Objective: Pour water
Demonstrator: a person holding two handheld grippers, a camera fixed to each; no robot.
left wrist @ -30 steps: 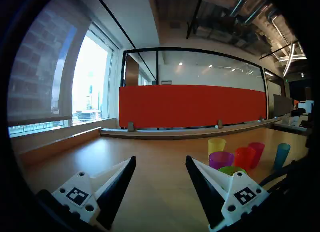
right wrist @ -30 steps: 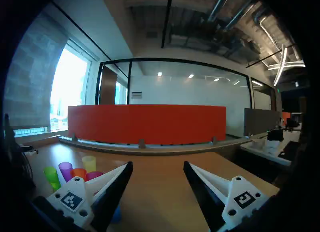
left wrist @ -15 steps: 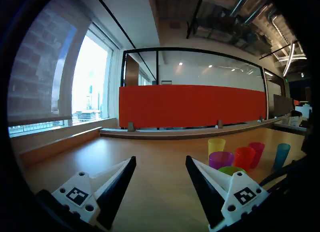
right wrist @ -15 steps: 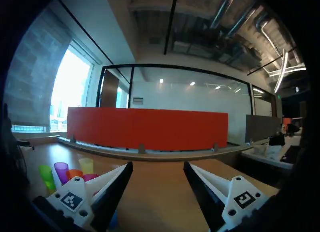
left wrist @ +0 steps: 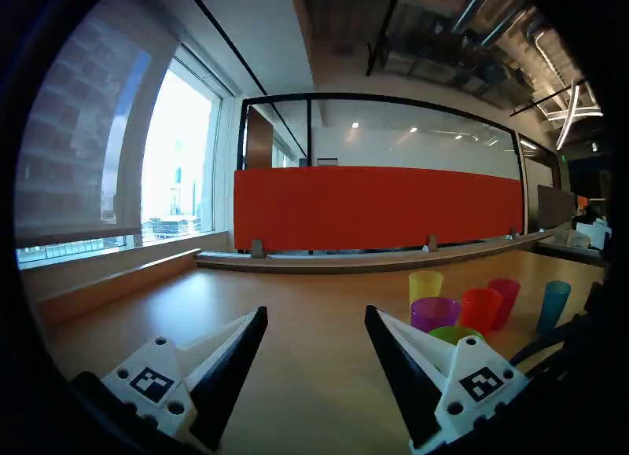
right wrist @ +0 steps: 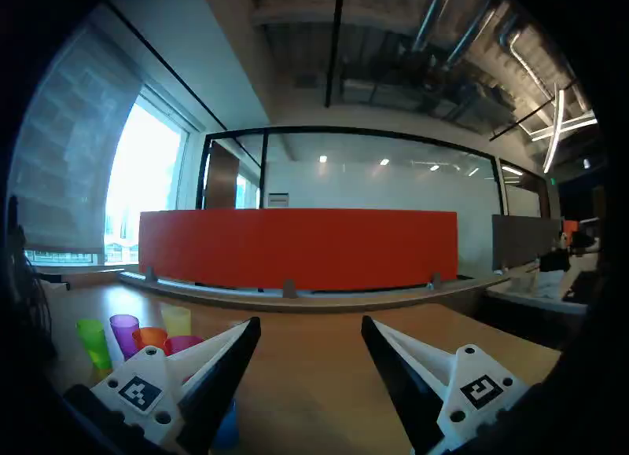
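In the left gripper view, several coloured plastic cups stand on the wooden table to the right: a yellow cup point(left wrist: 425, 286), a purple cup point(left wrist: 434, 313), an orange-red cup point(left wrist: 480, 309), a pink cup point(left wrist: 505, 296), a teal cup point(left wrist: 554, 304) and a green cup point(left wrist: 452, 334) partly behind the right finger. My left gripper point(left wrist: 314, 353) is open and holds nothing, left of the cups. In the right gripper view the cups sit at lower left: green cup point(right wrist: 93, 342), purple cup point(right wrist: 124, 334), orange cup point(right wrist: 150, 338), yellow cup point(right wrist: 176, 320). My right gripper point(right wrist: 310, 361) is open with nothing between its fingers.
A long orange-red divider panel point(left wrist: 377, 207) runs along the table's far edge. A window ledge point(left wrist: 110, 278) lies on the left. Black cables point(left wrist: 550, 341) hang at the right. More desks with clutter point(right wrist: 550, 278) stand beyond the table's right edge.
The left gripper has stayed still. The right gripper's view has shifted slightly, tilting and turning a little, so the cups sit a bit lower-left than a second ago.
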